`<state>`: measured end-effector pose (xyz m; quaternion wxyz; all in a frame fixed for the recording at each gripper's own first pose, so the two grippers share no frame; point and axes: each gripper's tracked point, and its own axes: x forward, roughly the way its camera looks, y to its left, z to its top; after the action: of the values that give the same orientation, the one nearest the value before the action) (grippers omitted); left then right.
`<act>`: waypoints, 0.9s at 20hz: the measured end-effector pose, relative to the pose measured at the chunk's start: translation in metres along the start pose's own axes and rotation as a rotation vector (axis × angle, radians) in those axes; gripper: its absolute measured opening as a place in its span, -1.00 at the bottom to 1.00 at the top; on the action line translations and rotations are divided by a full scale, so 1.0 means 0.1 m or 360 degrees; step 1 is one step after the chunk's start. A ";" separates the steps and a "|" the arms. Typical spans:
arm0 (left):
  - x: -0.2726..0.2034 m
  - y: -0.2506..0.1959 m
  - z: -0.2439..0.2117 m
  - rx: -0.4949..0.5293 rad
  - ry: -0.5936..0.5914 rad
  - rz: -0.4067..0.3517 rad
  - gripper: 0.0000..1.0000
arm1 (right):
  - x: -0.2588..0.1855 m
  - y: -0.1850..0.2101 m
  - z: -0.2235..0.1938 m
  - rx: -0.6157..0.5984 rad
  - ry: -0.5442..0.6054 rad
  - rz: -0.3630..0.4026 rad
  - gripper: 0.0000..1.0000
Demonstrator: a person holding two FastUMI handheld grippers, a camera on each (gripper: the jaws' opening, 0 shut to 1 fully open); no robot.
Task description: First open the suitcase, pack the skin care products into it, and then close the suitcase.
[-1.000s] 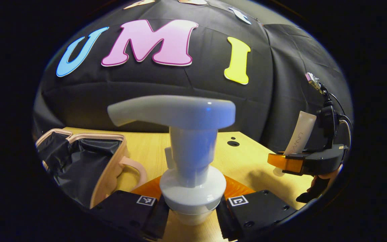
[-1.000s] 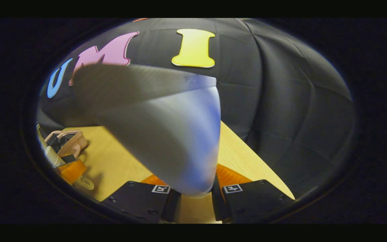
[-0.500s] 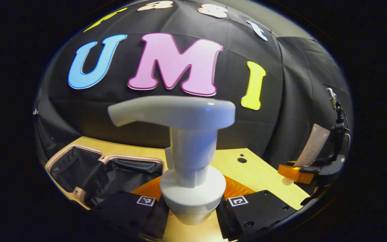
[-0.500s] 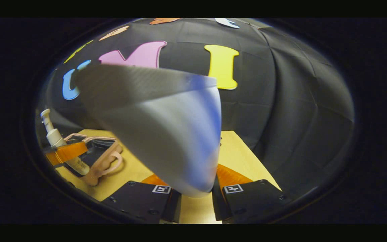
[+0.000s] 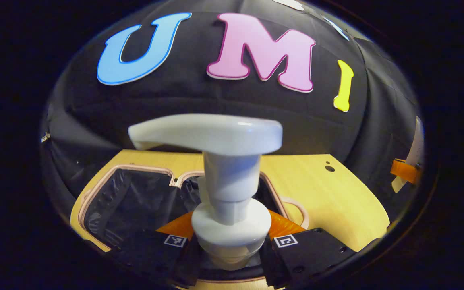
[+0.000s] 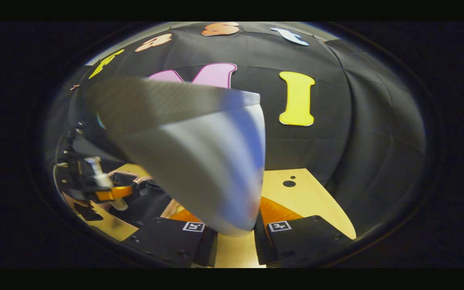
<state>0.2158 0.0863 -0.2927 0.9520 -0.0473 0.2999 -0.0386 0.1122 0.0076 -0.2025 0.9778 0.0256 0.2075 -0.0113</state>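
My left gripper [image 5: 230, 257] is shut on a white pump bottle [image 5: 228, 177], held upright by its neck above the open pink suitcase [image 5: 127, 201], whose black lining shows below. In the right gripper view, my right gripper [image 6: 234, 237] is shut on a white squeeze tube [image 6: 199, 161] that rises large in front of the camera. The same tube [image 5: 415, 149] and an orange finger appear at the far right edge of the left gripper view. The left gripper with its pump bottle [image 6: 101, 181] hangs over the suitcase [image 6: 143, 197] at the left of the right gripper view.
The suitcase lies open on a light wooden table [image 5: 336, 197] with two small dark holes [image 5: 329, 167] near its far right part. The black booth wall stands close behind the table. Bare wood [image 6: 308, 201] lies to the right of the suitcase.
Both grippers have swung left toward the suitcase. The pump bottle now hangs over the open case instead of beside it. The right gripper and its tube slid to the left gripper view's right edge.
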 end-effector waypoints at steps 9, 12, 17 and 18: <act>0.64 0.25 -0.72 -0.0020 0.0802 0.0025 0.31 | 0.05 1.01 0.04 -0.0027 0.0069 0.0328 -0.17; 0.76 0.35 -0.79 -0.0065 0.0965 0.0062 0.28 | 0.15 1.37 0.02 -0.0090 0.0100 0.0461 -0.17; 0.86 0.40 -0.76 0.0017 0.0975 0.0100 0.31 | 0.47 1.81 -0.22 -0.0029 0.0256 0.0562 -0.17; 0.90 0.42 -0.74 0.0017 0.0948 0.0127 0.31 | 0.53 1.84 -0.24 -0.0015 0.0279 0.0557 -0.17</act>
<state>0.2489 0.1142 -0.4086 0.8230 -0.0172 0.5675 -0.0148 0.1565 0.1920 -0.2375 0.9432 0.0577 0.2842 0.1623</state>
